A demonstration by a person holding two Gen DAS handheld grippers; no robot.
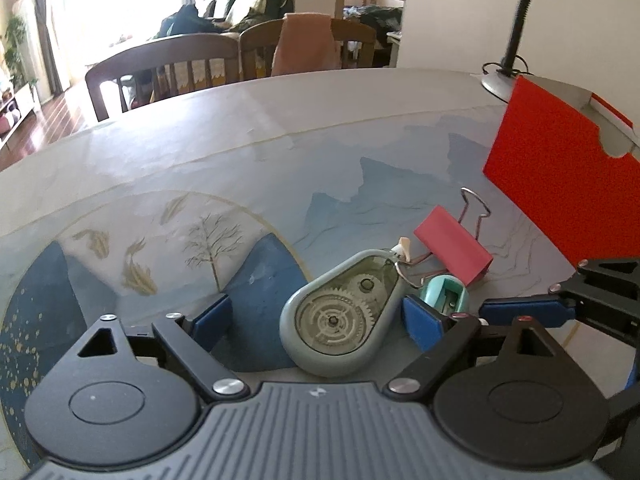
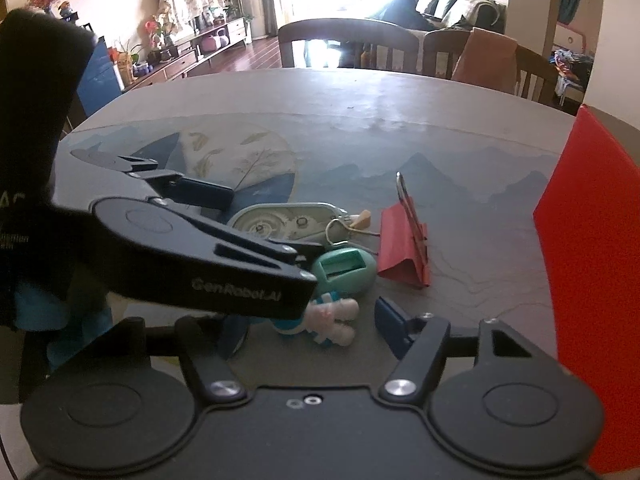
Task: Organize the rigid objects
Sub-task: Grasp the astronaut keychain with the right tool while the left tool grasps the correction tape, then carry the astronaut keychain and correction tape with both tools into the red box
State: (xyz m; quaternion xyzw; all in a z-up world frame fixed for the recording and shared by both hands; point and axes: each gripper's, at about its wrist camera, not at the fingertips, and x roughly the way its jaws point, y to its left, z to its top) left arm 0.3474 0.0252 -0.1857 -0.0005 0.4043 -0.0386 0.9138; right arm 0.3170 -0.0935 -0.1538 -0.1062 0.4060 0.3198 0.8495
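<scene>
Grey-green tape dispenser (image 1: 340, 316) lies flat, tip toward red clip (image 1: 454, 249) | left gripper (image 1: 318, 322) wide around it | right gripper (image 2: 312, 330) wide over toy (image 2: 330, 322) | painted table (image 1: 280, 168), chairs (image 1: 168, 68) behind

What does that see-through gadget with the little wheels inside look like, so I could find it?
Start at the tall red box. Left of it lies a red binder clip, then the grey teardrop-shaped correction tape. Only it has a clear window showing gears.

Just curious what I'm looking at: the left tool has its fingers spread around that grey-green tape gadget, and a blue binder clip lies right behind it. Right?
Not quite: the binder clip is red, not blue, as the left wrist view shows. The rest holds: the left gripper has its fingers spread around the grey-green correction tape.
</scene>
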